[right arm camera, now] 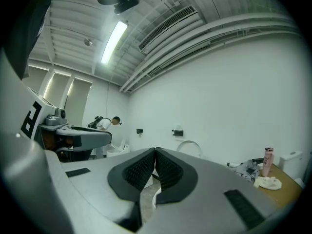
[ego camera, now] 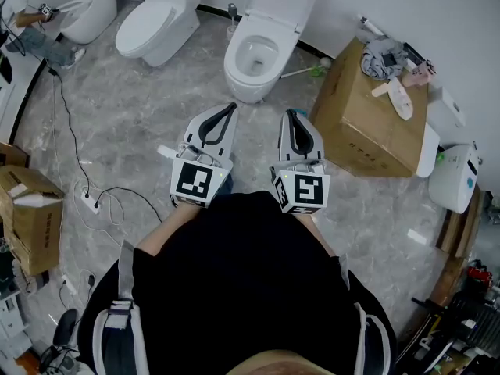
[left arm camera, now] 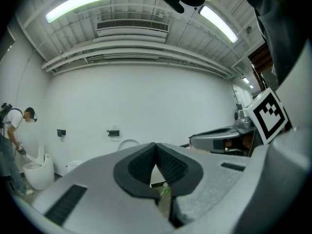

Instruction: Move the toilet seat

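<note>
Toilet (ego camera: 251, 80) straight ahead of you, at floor's far edge. Toilet seat (ego camera: 283, 5) stands up at its back. Your left tool (ego camera: 232, 106) bit nearer than right tool (ego camera: 289, 112). Both clenched, empty.

I hold my left gripper (ego camera: 232, 106) and right gripper (ego camera: 291, 113) side by side, tips pressed together, both pointing at the white toilet (ego camera: 251, 73) with its lid raised, a cardboard box (ego camera: 366, 127) standing on the grey marbled floor (ego camera: 141, 119) to its right.
</note>
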